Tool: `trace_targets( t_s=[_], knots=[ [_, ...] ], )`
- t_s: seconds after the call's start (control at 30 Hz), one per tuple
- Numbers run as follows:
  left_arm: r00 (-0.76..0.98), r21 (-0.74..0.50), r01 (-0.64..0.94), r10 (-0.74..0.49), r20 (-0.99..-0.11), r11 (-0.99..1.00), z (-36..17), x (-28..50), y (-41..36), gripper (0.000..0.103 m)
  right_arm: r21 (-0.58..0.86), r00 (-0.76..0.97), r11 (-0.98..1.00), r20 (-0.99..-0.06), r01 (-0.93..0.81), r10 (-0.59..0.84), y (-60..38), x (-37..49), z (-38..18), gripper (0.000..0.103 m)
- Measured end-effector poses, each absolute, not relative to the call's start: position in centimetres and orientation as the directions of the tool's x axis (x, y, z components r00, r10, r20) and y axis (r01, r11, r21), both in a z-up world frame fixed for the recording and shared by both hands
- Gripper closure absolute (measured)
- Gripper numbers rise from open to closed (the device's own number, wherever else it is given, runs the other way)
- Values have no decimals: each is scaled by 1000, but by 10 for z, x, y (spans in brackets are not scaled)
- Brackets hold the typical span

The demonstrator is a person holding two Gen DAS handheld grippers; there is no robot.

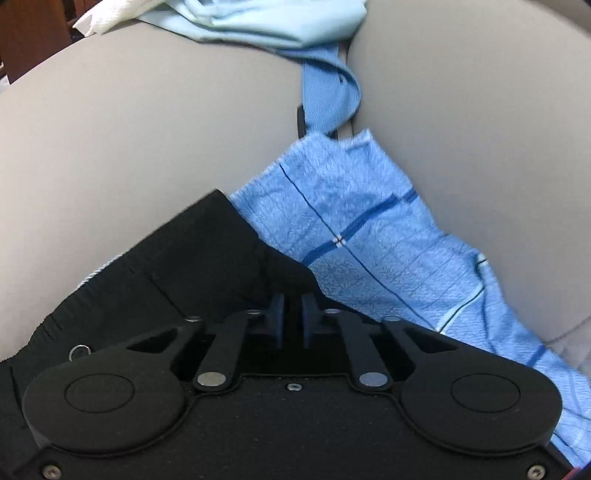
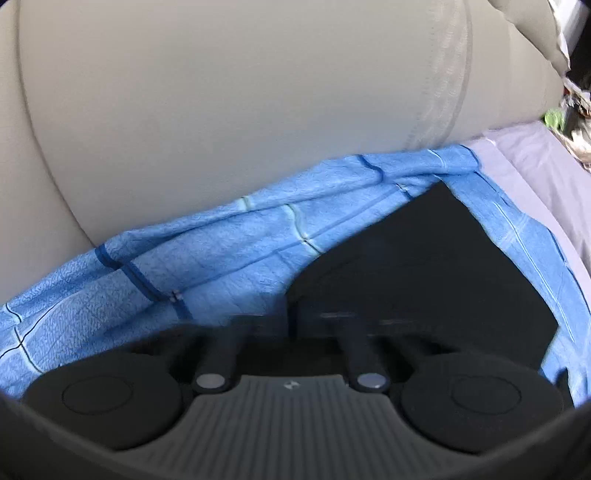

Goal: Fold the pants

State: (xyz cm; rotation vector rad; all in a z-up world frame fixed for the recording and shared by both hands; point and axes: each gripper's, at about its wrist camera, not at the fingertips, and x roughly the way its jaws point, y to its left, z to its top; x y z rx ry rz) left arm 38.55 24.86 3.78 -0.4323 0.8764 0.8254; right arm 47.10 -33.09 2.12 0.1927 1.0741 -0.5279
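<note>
**K:** Under the left claw (image 1: 291, 314) the black pants (image 1: 166, 266) are sitting right at the fingertips. Jaws are pressed together, and I'm reading it as pinching a fold of the black fabric near the ribbed waistband edge. The cloth is bunching up into the tips.

**R:** Right side?

**K:** Right claw (image 2: 291, 321) is looking pressed together too, tips down at the edge of the black cloth. That view is blurring, so I'm not calling what it's pinching, though it's most likely the pants.

**R:** Which way is the garment running?

**K:** Dark panel is stretching away from the right claw, ahead and to its right. From the left claw it's spreading back and to the left. So each hand is sitting nearest its own edge, and I'm guessing the next move is a lift-and-carry across the long axis.

**R:** Surface?

**K:** No table. Pants are lying on a blue checked cloth (image 1: 354, 229) over beige sofa cushions (image 1: 147, 129). Pale blue fabric (image 1: 266, 22) is piling up at the far end, and a lavender sheet (image 2: 524, 162) is lying off to the right.
</note>
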Motion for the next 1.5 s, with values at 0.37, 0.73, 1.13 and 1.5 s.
trace_targets(
  t_s=[0.37, 0.73, 1.13, 1.5],
  knots=[
    [591, -158, -647, 360, -722, 746, 117, 292, 248, 99, 223, 638, 866, -759, 447, -134, -390, 340, 86, 99],
    [708, -149, -547, 360, -608, 824, 120, 100, 216, 99, 256, 720, 853, -669, 455, -183, -411, 127, 60, 99],
    [582, -81, -594, 358, -730, 800, 46, 16, 220, 98, 91, 631, 864, -721, 496, -286, -396, 51, 13, 98],
    [614, -55, -586, 398, -681, 809, 64, -2, 216, 56, 33, 683, 964, -712, 264, -162, -347, 46, 40, 19]
  ],
)
